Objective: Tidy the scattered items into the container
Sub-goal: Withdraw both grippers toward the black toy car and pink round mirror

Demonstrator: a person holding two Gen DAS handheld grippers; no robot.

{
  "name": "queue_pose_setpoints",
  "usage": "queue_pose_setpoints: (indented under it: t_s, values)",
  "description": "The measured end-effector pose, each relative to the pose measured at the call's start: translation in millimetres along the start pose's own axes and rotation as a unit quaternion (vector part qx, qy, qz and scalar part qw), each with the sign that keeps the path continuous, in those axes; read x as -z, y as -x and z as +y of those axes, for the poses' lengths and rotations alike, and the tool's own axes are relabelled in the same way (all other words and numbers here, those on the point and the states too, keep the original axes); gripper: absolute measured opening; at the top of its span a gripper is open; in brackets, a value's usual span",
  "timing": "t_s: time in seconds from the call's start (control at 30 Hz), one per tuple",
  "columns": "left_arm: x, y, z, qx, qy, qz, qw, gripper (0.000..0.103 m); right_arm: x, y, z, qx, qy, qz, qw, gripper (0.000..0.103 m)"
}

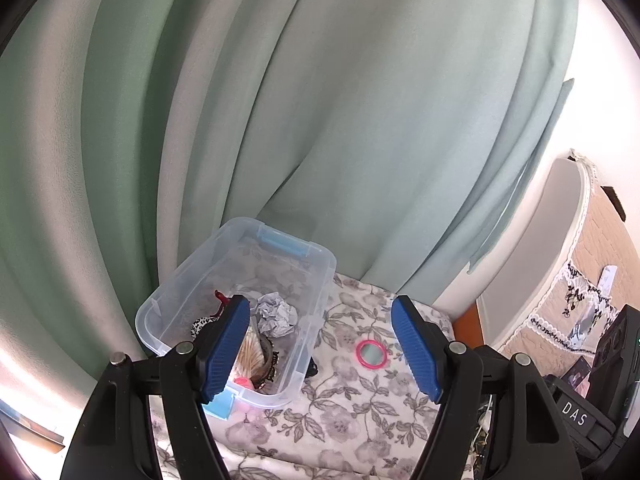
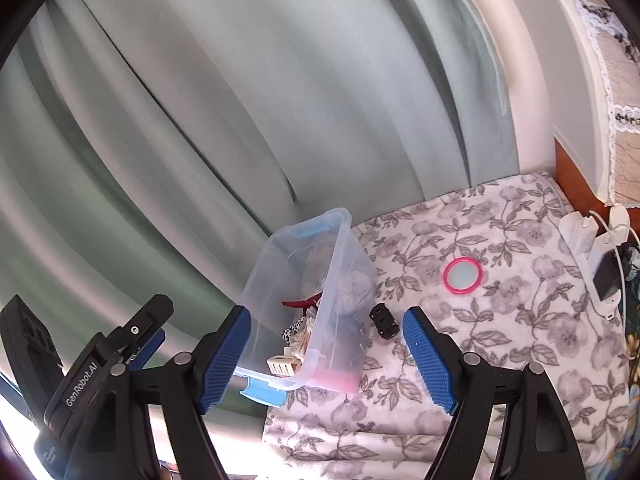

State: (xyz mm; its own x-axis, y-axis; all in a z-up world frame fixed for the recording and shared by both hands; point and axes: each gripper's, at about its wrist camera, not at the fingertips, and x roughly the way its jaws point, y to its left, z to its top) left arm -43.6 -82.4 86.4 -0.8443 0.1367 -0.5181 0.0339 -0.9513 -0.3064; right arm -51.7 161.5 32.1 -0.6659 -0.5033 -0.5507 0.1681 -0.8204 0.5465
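Note:
A clear plastic box (image 1: 320,280) with blue latches stands on the floral cloth; it also shows in the right wrist view (image 2: 344,264). It holds a crumpled paper ball (image 1: 276,314), a shell-like fan (image 1: 250,354), a red cord and other small things. A round pink-rimmed mirror (image 1: 372,354) lies on the cloth right of the box, also seen from the right wrist (image 2: 463,275). A small black clip (image 2: 383,321) lies beside the box's right wall. My left gripper (image 1: 320,344) is open and empty above the box's near end. My right gripper (image 2: 326,354) is open and empty, near the box's front corner.
Green curtains (image 1: 280,120) hang right behind the box. The floral cloth (image 2: 500,320) covers the surface. A white power strip with chargers and cables (image 2: 596,256) lies at the right edge. A padded headboard (image 1: 560,240) stands at the right.

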Motion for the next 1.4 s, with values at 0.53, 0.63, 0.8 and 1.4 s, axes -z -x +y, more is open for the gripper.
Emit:
queue_pose_setpoints:
  t_s: [0.53, 0.63, 0.8, 1.4]
  values:
    - [18, -3, -79, 0.012, -0.070, 0.022, 0.9972, 0.074, -15, 77, -106, -0.015, -0.090, -0.071, 0.993, 0.081]
    - [26, -11, -89, 0.014, -0.075, 0.035, 0.9965, 0.074, -15, 84, -119, -0.001, -0.089, -0.076, 0.993, 0.081]
    - [37, -23, -101, 0.016, -0.085, 0.053, 0.9948, 0.074, -14, 88, -134, 0.014, -0.082, -0.082, 0.993, 0.081]
    - [68, -81, -97, 0.000, -0.082, 0.124, 0.9888, 0.074, -4, 48, -177, 0.038, -0.104, -0.044, 0.993, 0.081]
